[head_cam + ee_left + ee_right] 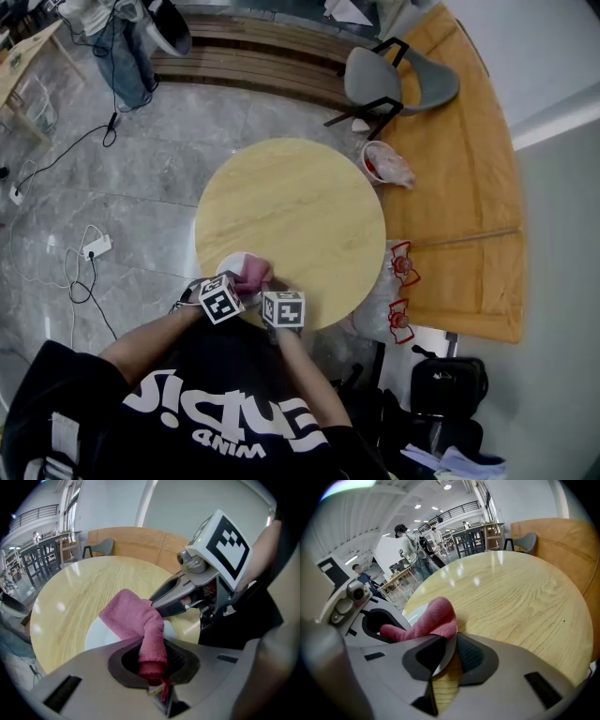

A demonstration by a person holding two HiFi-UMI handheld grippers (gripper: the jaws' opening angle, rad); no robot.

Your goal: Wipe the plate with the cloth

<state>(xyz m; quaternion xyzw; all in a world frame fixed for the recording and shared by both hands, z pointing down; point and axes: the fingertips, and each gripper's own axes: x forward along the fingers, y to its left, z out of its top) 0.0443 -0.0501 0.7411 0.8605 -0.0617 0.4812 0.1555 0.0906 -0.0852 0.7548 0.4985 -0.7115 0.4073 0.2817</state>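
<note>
A white plate (228,263) lies at the near edge of the round wooden table (300,206). A pink cloth (133,618) hangs from my left gripper (152,667), which is shut on one end of it; the rest of the cloth rests bunched on the plate (101,637). My right gripper (445,658) is shut on the plate's near rim (415,613), right beside the cloth (429,620). In the head view the cloth (253,274) shows just ahead of both marker cubes, with the left gripper (234,286) and the right gripper (272,292) close together.
A grey chair (375,80) stands beyond the table, next to a raised wooden platform (459,187). Cables and a power strip (94,248) lie on the floor to the left. A black bag (450,384) sits at the lower right. People (410,545) stand far off.
</note>
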